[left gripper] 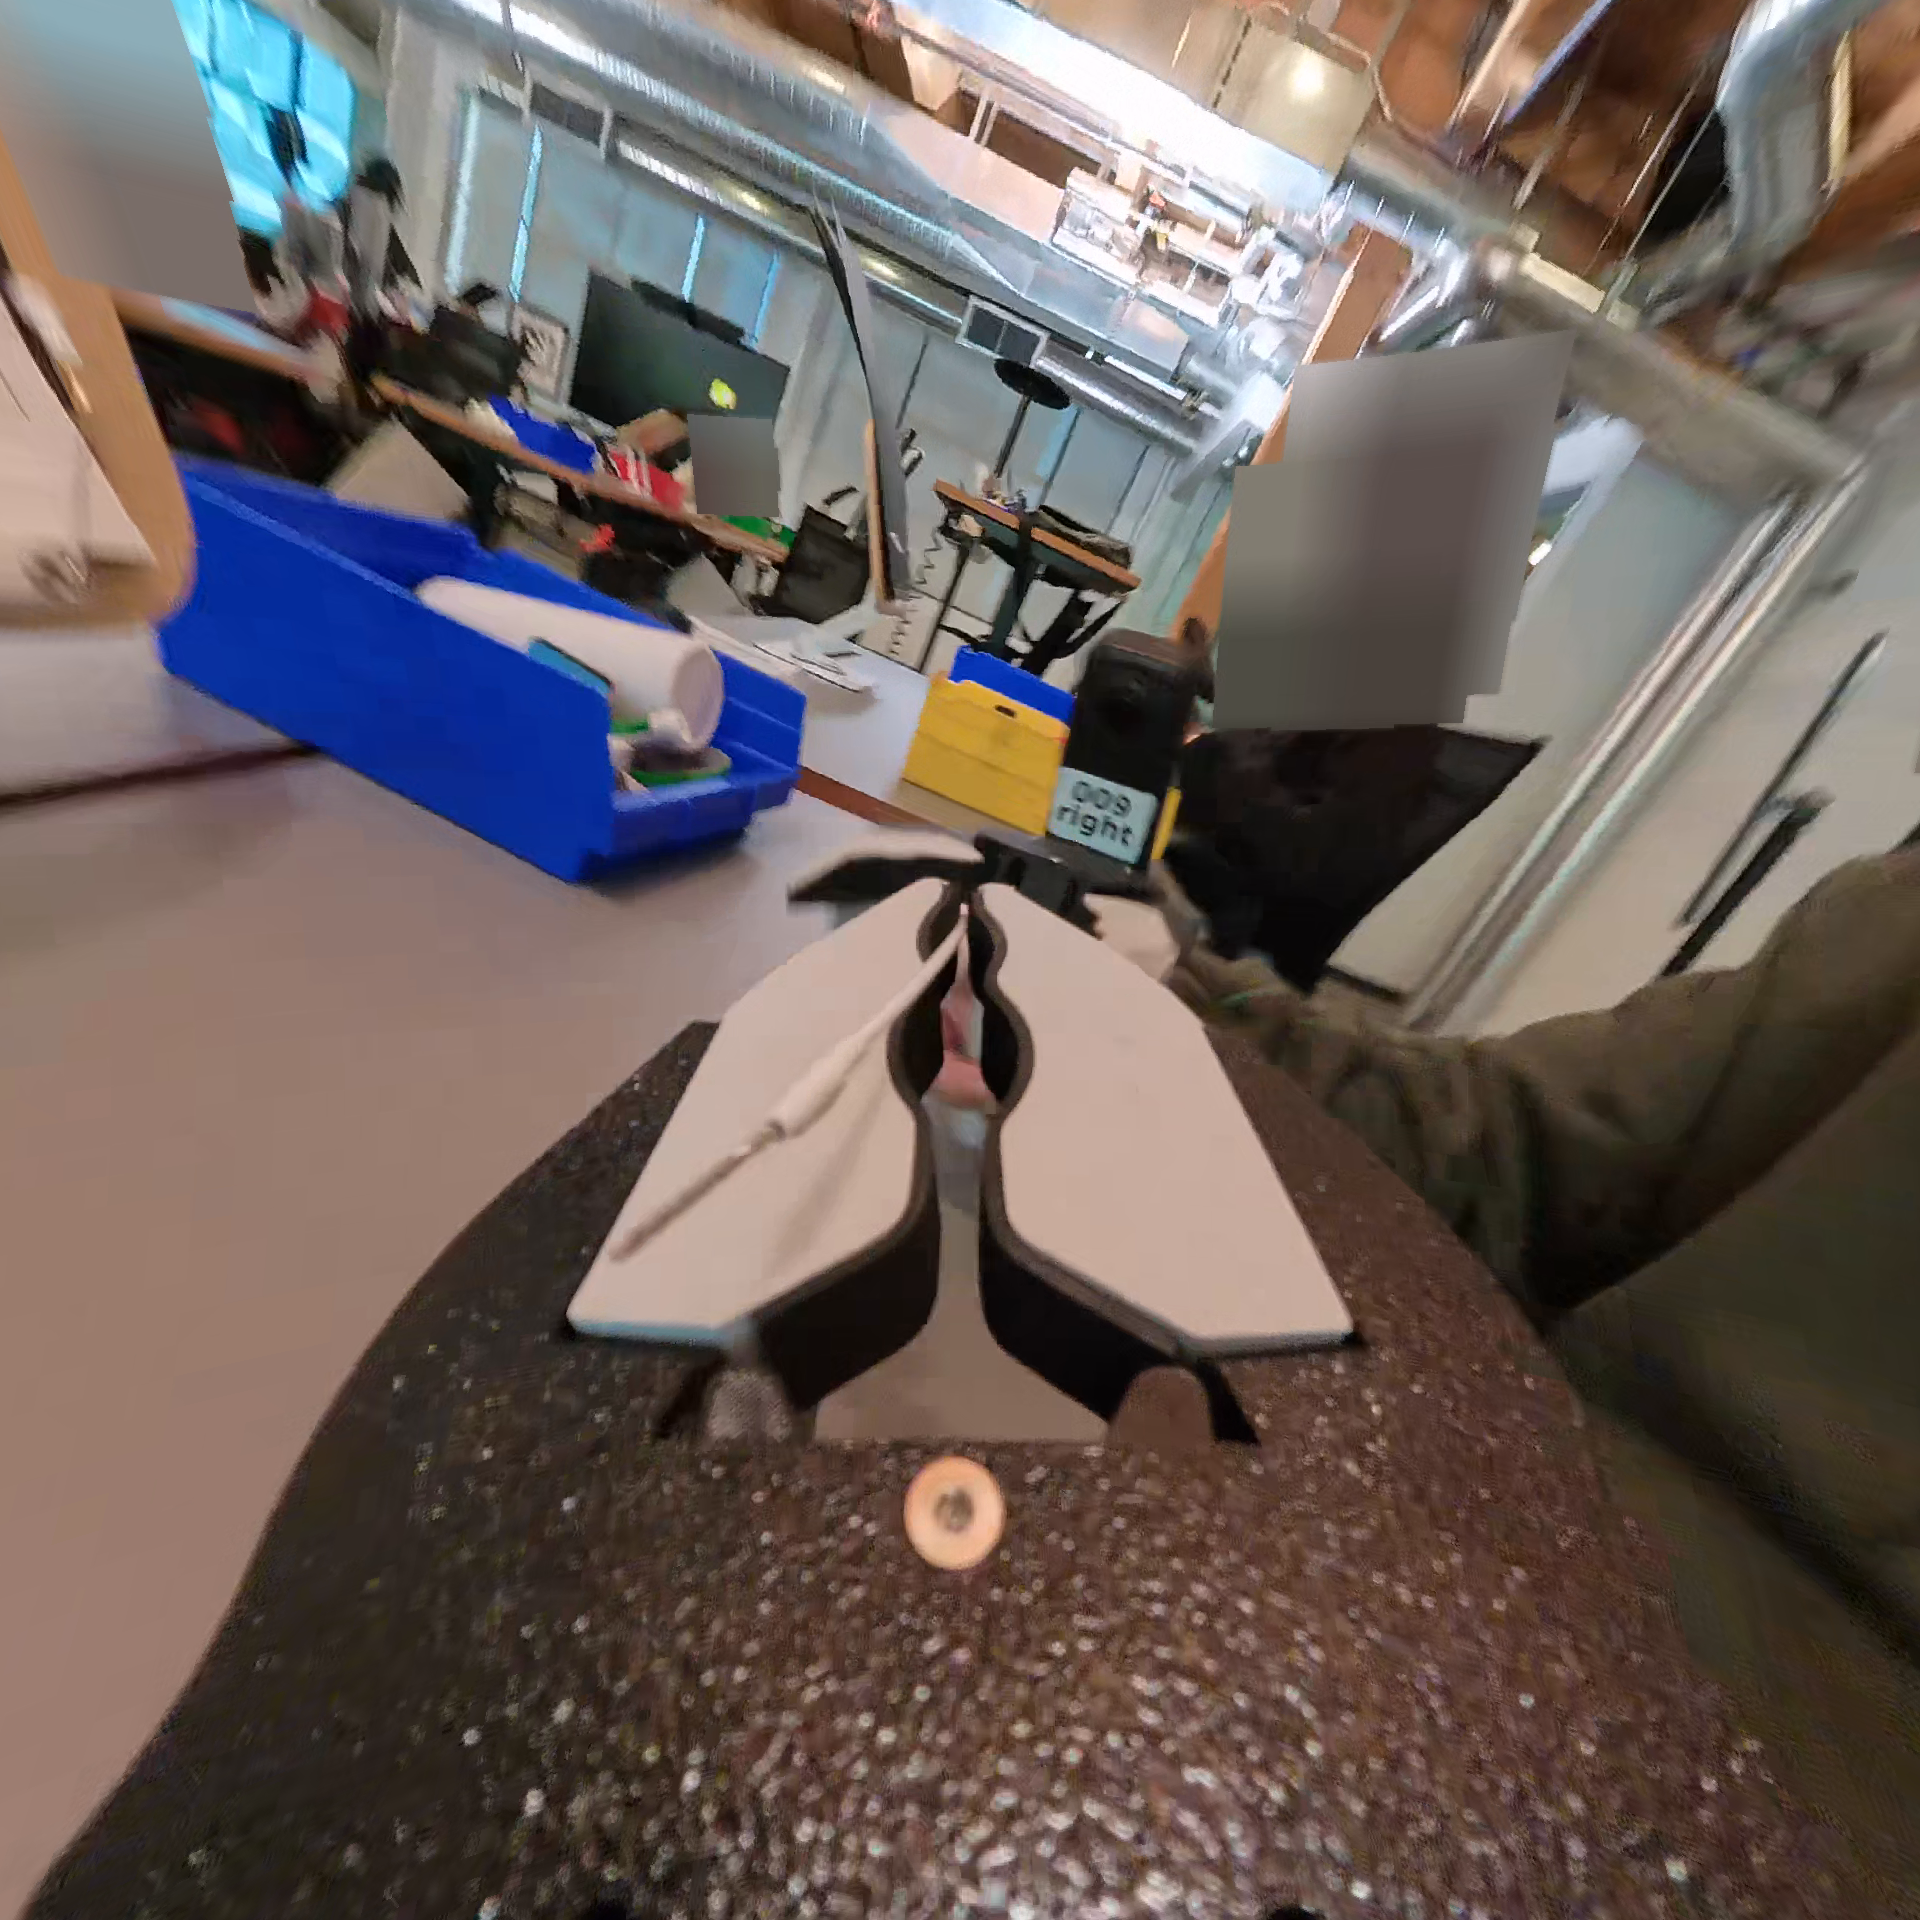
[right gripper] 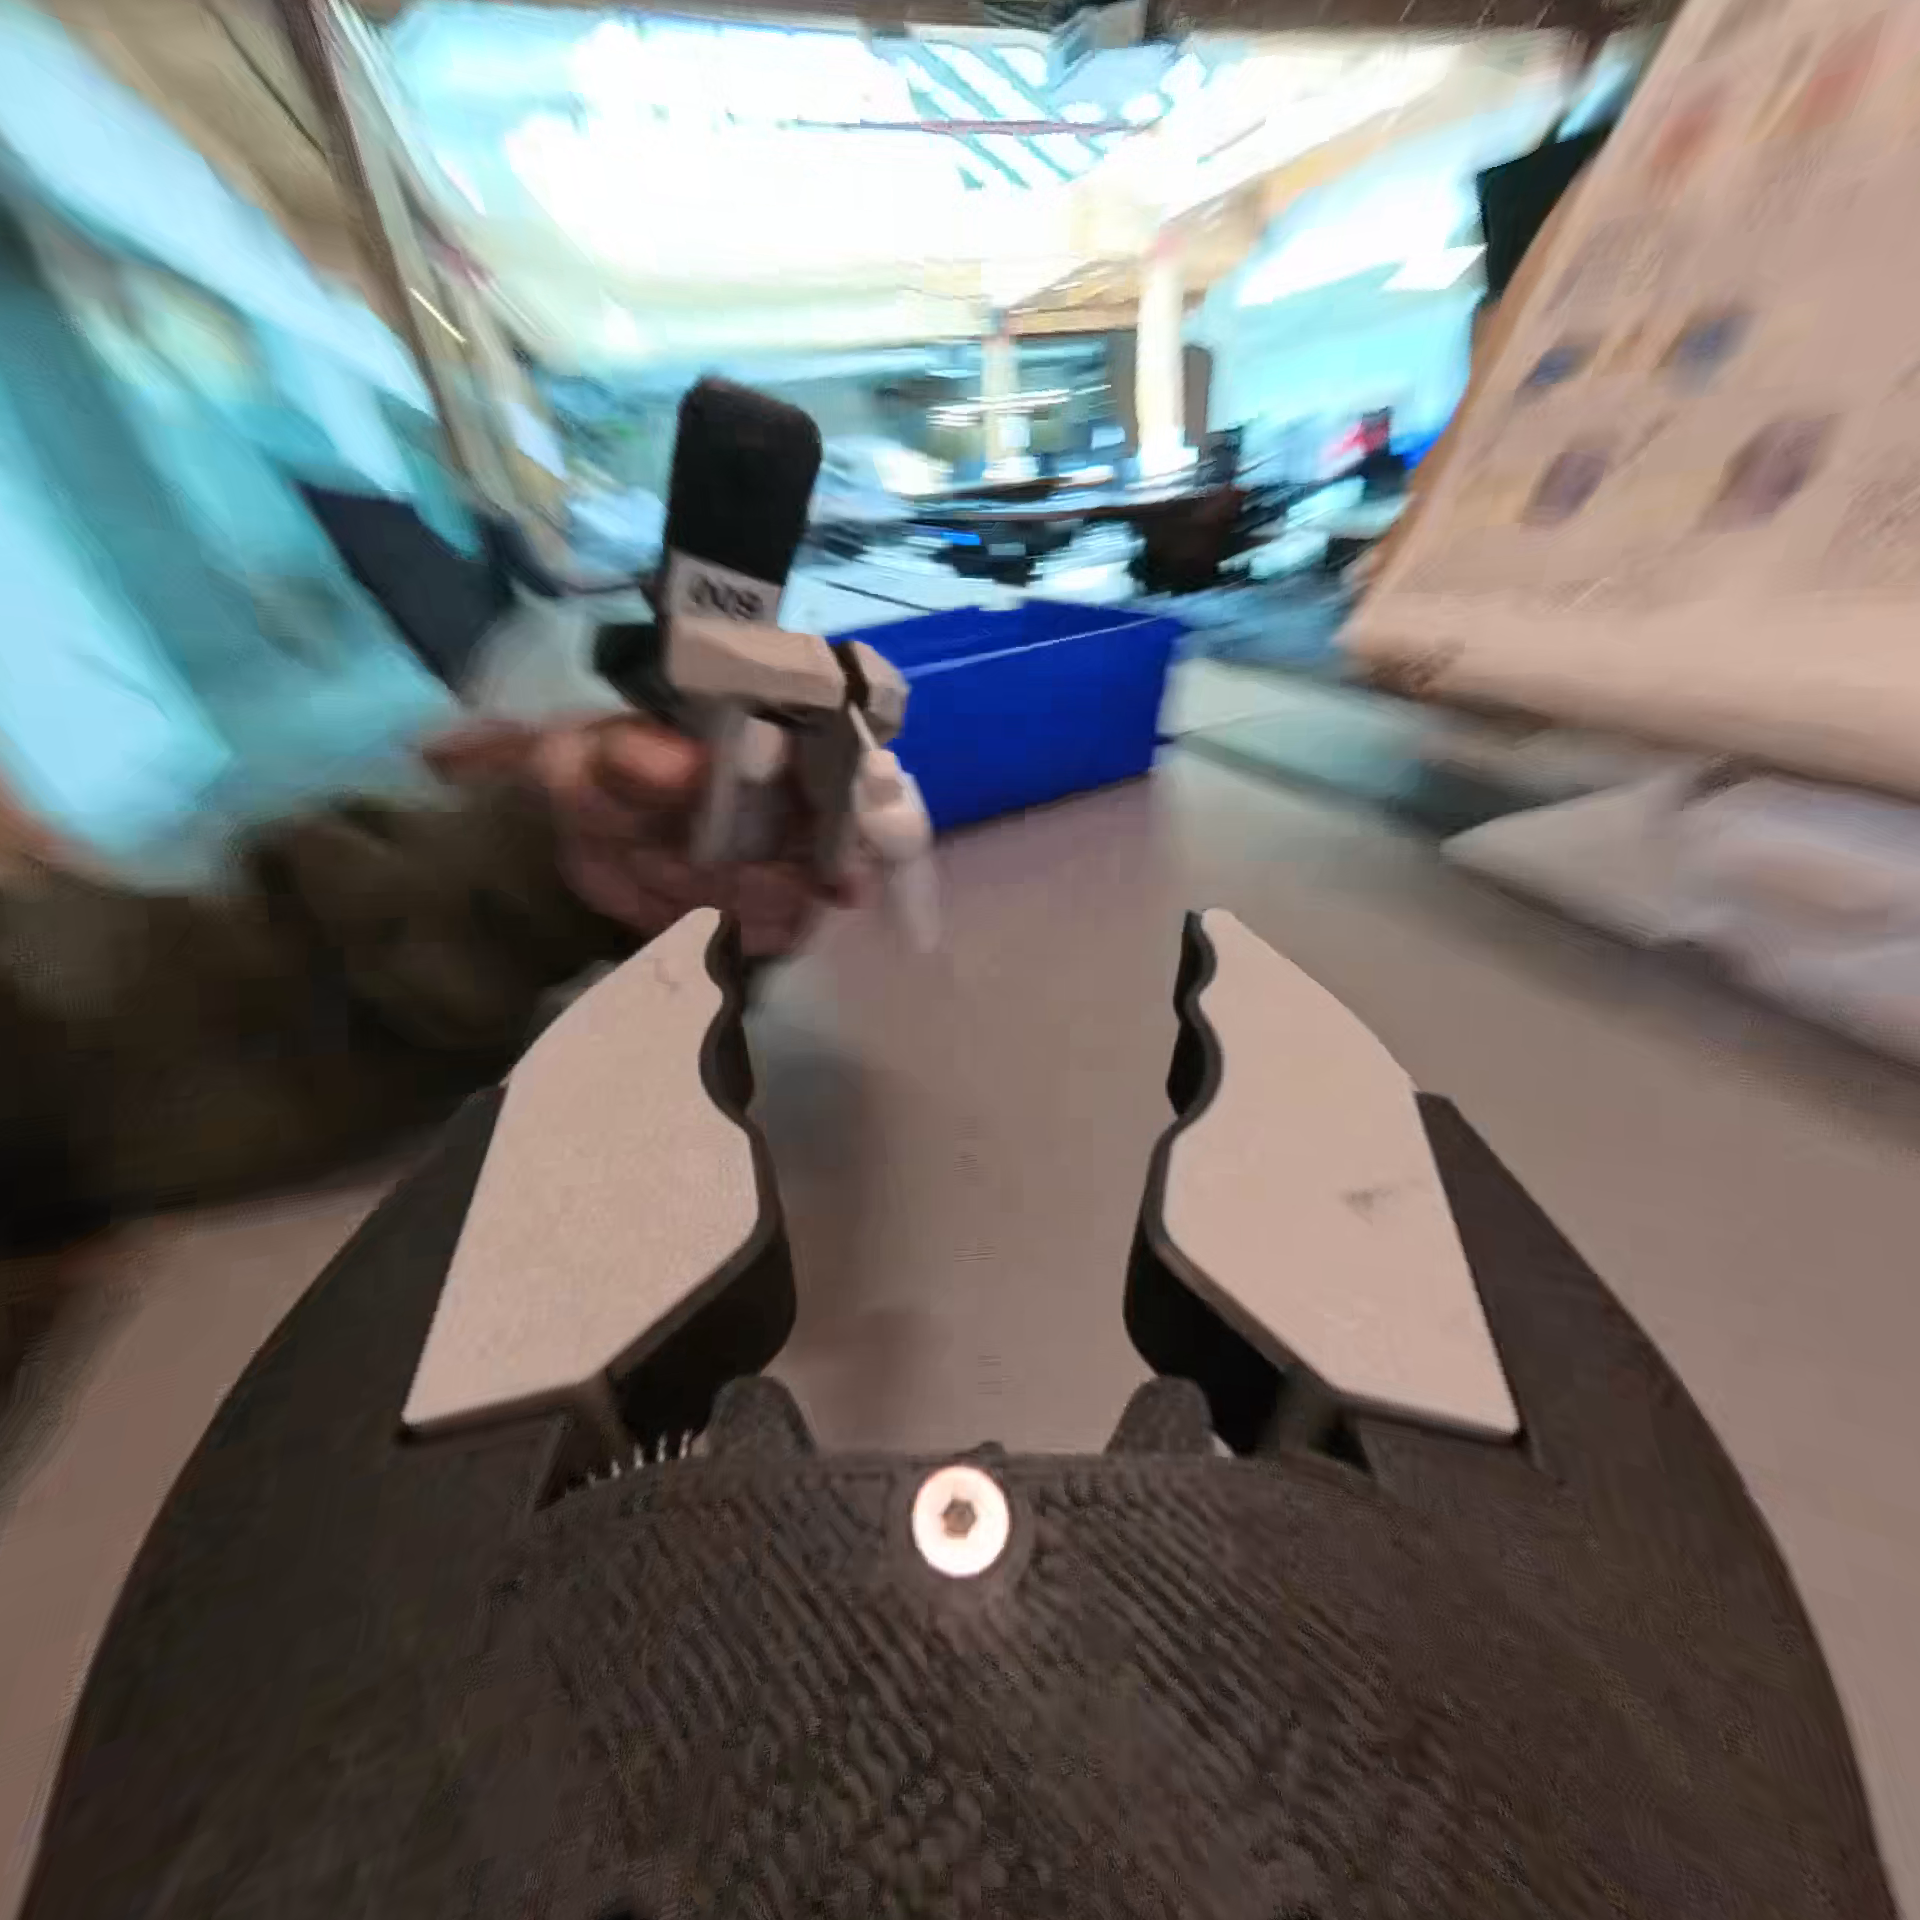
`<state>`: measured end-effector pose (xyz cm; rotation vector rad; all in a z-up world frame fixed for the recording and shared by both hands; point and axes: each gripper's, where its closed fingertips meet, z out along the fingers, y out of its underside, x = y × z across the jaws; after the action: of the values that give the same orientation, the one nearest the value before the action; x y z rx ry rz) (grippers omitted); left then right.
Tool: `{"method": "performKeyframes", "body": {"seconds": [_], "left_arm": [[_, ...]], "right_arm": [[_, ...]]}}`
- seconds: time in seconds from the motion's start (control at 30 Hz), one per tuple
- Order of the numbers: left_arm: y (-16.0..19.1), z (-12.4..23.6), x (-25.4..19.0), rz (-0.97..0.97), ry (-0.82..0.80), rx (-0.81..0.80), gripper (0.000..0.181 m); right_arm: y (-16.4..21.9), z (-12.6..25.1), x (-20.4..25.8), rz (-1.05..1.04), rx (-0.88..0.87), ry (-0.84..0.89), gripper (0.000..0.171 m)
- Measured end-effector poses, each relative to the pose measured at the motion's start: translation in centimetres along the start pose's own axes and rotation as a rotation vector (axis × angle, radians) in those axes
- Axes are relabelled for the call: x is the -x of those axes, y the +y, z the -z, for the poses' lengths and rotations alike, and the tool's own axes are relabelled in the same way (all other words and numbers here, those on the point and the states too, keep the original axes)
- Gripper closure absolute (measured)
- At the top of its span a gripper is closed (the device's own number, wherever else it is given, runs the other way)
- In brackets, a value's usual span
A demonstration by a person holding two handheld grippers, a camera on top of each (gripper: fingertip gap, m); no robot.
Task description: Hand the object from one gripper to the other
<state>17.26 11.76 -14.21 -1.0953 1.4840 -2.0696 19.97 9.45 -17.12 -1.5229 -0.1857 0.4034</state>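
Note:
My left gripper is shut on a thin white cable-like object with a metal tip, which lies slanted across the left finger pad. In the right wrist view the left gripper is held up at centre-left and the white object hangs from its tips, blurred. My right gripper is open and empty, its jaws wide apart, a short way in front of and below the left one. The right gripper's black camera shows just beyond the left fingertips.
A grey table lies below both grippers. A blue bin with a white roll stands at the back left and also shows in the right wrist view. A yellow bin sits behind. An olive sleeve is at the right. A large pale box stands at the right.

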Motion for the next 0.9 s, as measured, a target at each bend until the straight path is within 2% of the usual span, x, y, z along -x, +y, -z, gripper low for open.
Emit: {"method": "performKeyframes", "body": {"seconds": [0.1, 0.13, 0.17, 0.2, 0.27, 0.37, 0.43, 0.53, 0.63, 0.7, 0.9], "left_arm": [[-0.2, 0.1, -0.7, -0.191, -0.013, 0.015, 0.18], [-0.2, 0.0, -0.9, -0.227, -0.015, 0.025, 0.18], [0.0, -0.2, -1.1, -0.246, -0.004, 0.036, 0.18], [0.1, -0.3, -1.3, -0.255, 0.002, 0.04, 0.18], [0.3, -0.6, -1.6, -0.274, 0.017, 0.043, 0.181], [0.8, -0.8, -1.7, -0.356, 0.003, 0.067, 0.18], [0.8, -0.9, -1.9, -0.416, -0.001, 0.073, 0.18], [0.9, -1.1, -2.0, -0.496, -0.02, 0.084, 0.18], [0.2, -1.0, -1.4, -0.632, -0.116, 0.068, 0.18], [-0.2, -0.9, -1.1, -0.686, -0.164, 0.067, 0.18], [2.4, -1.7, -2.3, -0.68, -0.029, 0.175, 0.18]], "right_arm": [[-0.2, -0.2, 1.1, -0.686, -0.075, -0.282, 0.1], [-0.4, 0.0, 1.4, -0.849, -0.108, -0.379, 0.108], [-0.2, 0.0, 1.4, -0.962, -0.12, -0.437, 0.124], [0.2, -0.1, 1.4, -1.019, -0.127, -0.462, 0.13], [0.9, -0.6, 1.7, -1.059, -0.106, -0.456, 0.124], [0.6, -0.7, 3.6, -1.105, -0.067, -0.557, 0.122], [0.0, -0.8, 4.1, -1.154, -0.088, -0.598, 0.114], [0.2, -1.0, 3.9, -1.192, -0.107, -0.595, 0.118], [0.1, -0.9, 3.9, -1.223, -0.114, -0.61, 0.124], [0.6, -1.1, 4.0, -1.206, -0.084, -0.59, 0.123], [0.1, -0.8, 3.0, -1.222, -0.147, -0.575, 0.124]]}}
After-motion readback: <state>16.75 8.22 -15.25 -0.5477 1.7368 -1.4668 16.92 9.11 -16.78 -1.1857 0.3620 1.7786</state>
